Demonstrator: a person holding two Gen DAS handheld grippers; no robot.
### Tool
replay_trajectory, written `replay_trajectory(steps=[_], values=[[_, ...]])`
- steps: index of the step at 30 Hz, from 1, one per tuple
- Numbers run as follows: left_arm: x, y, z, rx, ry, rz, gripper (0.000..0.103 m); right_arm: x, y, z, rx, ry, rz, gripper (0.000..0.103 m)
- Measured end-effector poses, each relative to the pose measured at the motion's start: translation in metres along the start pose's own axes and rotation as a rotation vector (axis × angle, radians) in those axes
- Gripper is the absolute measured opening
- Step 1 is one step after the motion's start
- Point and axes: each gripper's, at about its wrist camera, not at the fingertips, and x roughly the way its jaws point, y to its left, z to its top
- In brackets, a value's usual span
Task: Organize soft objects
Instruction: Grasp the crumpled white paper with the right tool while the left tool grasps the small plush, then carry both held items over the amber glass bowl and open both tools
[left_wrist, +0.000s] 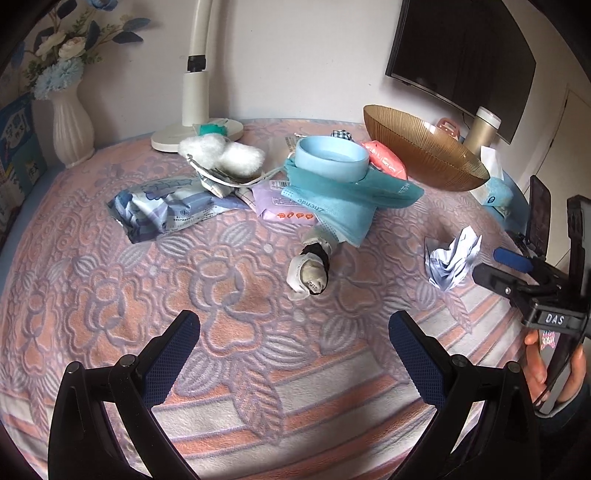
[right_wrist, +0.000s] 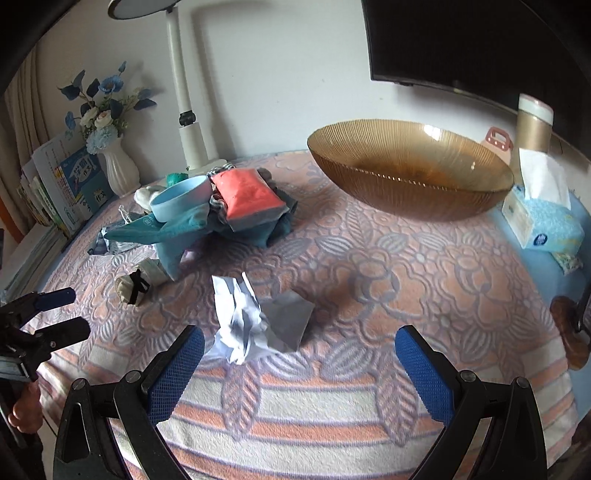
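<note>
In the left wrist view my left gripper (left_wrist: 295, 350) is open and empty above the flowered blanket (left_wrist: 184, 280). A rolled whitish sock bundle with a black band (left_wrist: 308, 273) lies just beyond it. Farther back are a teal cloth (left_wrist: 351, 199) under a light blue round bowl (left_wrist: 332, 157), several wipe packs (left_wrist: 162, 210) and a white fluffy piece (left_wrist: 221, 153). My right gripper (right_wrist: 299, 354) is open, with a crumpled white paper wad (right_wrist: 251, 325) lying just ahead of its left finger. The sock bundle (right_wrist: 135, 286) and the teal cloth (right_wrist: 173, 229) show at the left.
A large amber ribbed bowl (right_wrist: 410, 173) stands at the back right, beside a tissue box (right_wrist: 543, 218) and a gold tumbler (right_wrist: 532, 125). A white lamp base (left_wrist: 195, 125), a flower vase (left_wrist: 70, 125) and books (right_wrist: 62, 184) line the back left. A hand holds the right gripper (left_wrist: 498, 267).
</note>
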Motion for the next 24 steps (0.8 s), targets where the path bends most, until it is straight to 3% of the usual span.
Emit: replay_trajectory(steps=[5, 8, 10, 11, 12, 13, 14, 15, 24], values=[[0.019, -0.008, 0.028, -0.007, 0.059, -0.023, 0.088, -0.009, 0.005, -0.001, -0.006, 0.019, 0.025, 0.103], [0.037, -0.017, 0.039, 0.014, 0.089, -0.019, 0.073, -0.005, 0.013, 0.008, -0.009, 0.034, 0.039, 0.094], [0.053, -0.019, 0.043, 0.013, 0.122, 0.008, 0.051, 0.004, 0.02, 0.012, -0.018, 0.057, 0.052, 0.083], [0.06, -0.019, 0.043, 0.009, 0.141, 0.017, 0.047, 0.009, 0.024, 0.014, -0.026, 0.072, 0.04, 0.081], [0.067, -0.018, 0.043, 0.004, 0.158, 0.022, 0.028, 0.014, 0.025, 0.014, -0.03, 0.085, 0.027, 0.072], [0.072, -0.018, 0.042, -0.002, 0.17, 0.028, 0.023, 0.018, 0.026, 0.014, -0.032, 0.093, 0.024, 0.06], [0.07, -0.019, 0.04, 0.008, 0.145, 0.054, 0.023, 0.022, 0.027, 0.014, -0.033, 0.097, 0.031, 0.054], [0.068, -0.02, 0.039, 0.02, 0.129, 0.066, 0.023, 0.024, 0.027, 0.013, -0.035, 0.1, 0.05, 0.041], [0.006, 0.007, 0.024, -0.106, 0.05, 0.043, 0.023, -0.011, 0.029, 0.022, -0.099, -0.015, 0.014, 0.036]])
